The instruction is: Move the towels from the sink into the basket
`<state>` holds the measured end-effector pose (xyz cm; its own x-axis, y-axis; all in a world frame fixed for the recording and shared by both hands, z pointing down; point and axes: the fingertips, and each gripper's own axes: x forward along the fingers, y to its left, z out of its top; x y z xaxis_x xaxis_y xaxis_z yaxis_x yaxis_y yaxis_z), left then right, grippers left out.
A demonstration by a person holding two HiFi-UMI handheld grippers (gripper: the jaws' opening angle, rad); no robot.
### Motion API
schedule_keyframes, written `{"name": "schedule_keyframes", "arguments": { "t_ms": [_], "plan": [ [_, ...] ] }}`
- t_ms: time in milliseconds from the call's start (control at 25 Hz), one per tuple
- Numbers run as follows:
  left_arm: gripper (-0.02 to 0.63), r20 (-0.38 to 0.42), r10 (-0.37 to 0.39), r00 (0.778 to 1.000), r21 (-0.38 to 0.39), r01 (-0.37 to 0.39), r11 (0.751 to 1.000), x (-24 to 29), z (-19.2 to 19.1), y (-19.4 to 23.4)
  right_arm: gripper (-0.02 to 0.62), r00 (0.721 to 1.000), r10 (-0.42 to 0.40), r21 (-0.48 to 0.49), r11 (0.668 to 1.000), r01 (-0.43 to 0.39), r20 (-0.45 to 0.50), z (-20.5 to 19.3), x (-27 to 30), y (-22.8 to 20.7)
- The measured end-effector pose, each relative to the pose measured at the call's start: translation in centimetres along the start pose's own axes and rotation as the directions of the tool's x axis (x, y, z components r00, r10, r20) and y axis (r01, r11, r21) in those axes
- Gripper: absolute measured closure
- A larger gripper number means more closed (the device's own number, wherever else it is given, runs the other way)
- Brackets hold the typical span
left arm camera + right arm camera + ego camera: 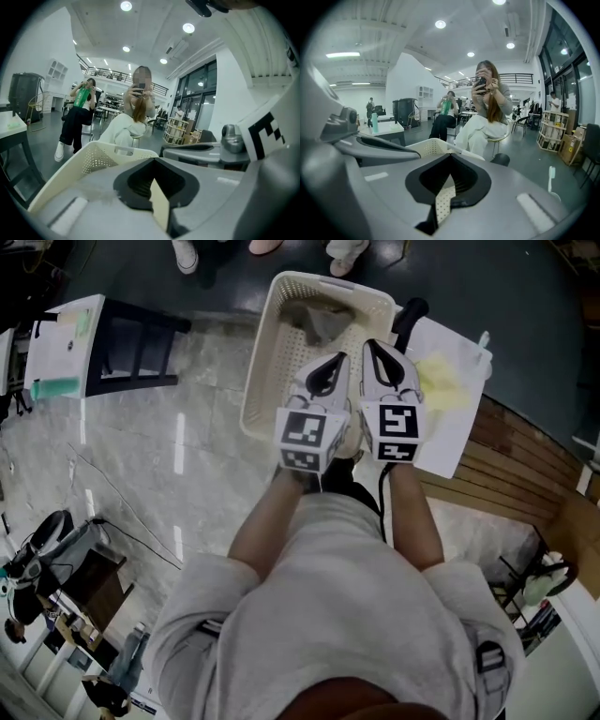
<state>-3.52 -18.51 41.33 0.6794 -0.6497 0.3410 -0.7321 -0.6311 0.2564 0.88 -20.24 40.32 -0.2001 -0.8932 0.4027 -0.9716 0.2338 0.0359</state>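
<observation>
Head view: a polished pale floor [178, 446] runs under a cream basket [255, 381], with dark floor beyond. The left gripper [327, 372] and right gripper [379, 356] hang side by side over the basket's near rim, each with its jaws pressed together and nothing in them. A grey towel [324, 322] lies in the basket just ahead of both tips. To the right of the right gripper, a yellow cloth [441, 382] lies on a white surface [452, 442]; no sink basin can be made out.

Left gripper view: a bright hall with people seated beyond. The jaws meet in a closed seam, empty, with the basket's perforated wall below and ahead of them.

Right gripper view: the same hall. Its jaws are likewise closed on nothing, and the basket rim shows past the tips.

One towel looks delivered, so this reads as the pause between trips. The next move calls for swinging right toward the yellow cloth, spreading one gripper's jaws, and pinching a fold before lifting it to the basket.
</observation>
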Motion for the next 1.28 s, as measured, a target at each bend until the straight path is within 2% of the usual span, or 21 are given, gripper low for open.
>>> {"name": "schedule_keyframes", "arguments": {
  "t_ms": [600,1120,1280],
  "plan": [
    [0.586,-0.013,-0.177,0.984,0.061,0.178,0.982,1.6,-0.9,-11.0,0.589,0.984,-0.18,0.047,0.983,0.179,0.016,-2.5,-9.5,-6.8],
    [0.586,-0.056,-0.285,0.957,0.093,0.289,0.953,2.8,-3.8,-20.7,0.589,0.954,-0.298,0.1,0.949,0.297,-0.009,-6.8,-17.5,-12.7],
    [0.586,-0.086,-0.302,0.95,0.096,0.309,0.946,3.1,-5.0,-22.5,0.589,0.946,-0.322,0.126,0.938,0.323,-0.026,-8.3,-19.1,-14.1]
  ]
}}
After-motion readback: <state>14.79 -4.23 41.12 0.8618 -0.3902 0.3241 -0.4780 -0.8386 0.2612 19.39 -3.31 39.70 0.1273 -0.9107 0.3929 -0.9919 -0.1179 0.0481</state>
